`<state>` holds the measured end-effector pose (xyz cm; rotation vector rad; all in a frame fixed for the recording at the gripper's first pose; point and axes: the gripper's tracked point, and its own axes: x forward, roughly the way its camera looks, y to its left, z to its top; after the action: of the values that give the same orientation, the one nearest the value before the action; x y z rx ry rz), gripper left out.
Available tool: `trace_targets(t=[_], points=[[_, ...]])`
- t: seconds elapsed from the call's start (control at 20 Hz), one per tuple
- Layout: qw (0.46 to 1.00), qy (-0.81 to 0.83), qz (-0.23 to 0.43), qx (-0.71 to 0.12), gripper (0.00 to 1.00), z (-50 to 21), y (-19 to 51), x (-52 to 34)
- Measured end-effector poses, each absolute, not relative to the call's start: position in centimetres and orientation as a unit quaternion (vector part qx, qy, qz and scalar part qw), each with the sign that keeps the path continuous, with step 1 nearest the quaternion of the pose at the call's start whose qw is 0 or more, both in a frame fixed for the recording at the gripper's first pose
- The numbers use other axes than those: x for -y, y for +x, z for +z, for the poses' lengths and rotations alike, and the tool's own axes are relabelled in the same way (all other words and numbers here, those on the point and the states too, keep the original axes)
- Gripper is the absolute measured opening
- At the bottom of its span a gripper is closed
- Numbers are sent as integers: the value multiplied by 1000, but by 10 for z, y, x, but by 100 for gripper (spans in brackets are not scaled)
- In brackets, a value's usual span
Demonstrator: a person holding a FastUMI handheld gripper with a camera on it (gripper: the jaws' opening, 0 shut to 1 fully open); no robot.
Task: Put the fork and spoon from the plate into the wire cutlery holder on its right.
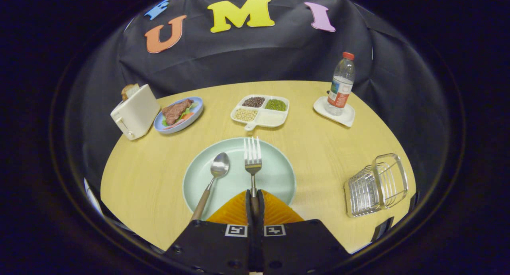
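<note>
A pale green plate (275,175) lies on the round wooden table just ahead of my fingers. A fork (252,157) with a wooden handle points away from me, tines over the plate's far rim. My gripper (255,195) is shut on the fork's handle, both fingers pressing it from either side. A spoon (218,167) with a wooden handle lies on the plate to the left of the fork, its handle running toward me past the left finger. The wire cutlery holder (376,185) stands on the table to the right of the plate.
Beyond the plate sits a white divided dish (261,110) of beans and grains. A blue plate of food (179,113) and a white toaster (134,111) stand at the far left. A water bottle (342,85) on a white coaster stands at the far right.
</note>
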<state>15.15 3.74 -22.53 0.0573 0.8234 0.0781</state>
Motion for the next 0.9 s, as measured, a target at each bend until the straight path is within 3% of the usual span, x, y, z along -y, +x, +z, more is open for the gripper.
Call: trace_targets(t=[0.9], points=[[931,64,-26,-359,0,-157,96,114]])
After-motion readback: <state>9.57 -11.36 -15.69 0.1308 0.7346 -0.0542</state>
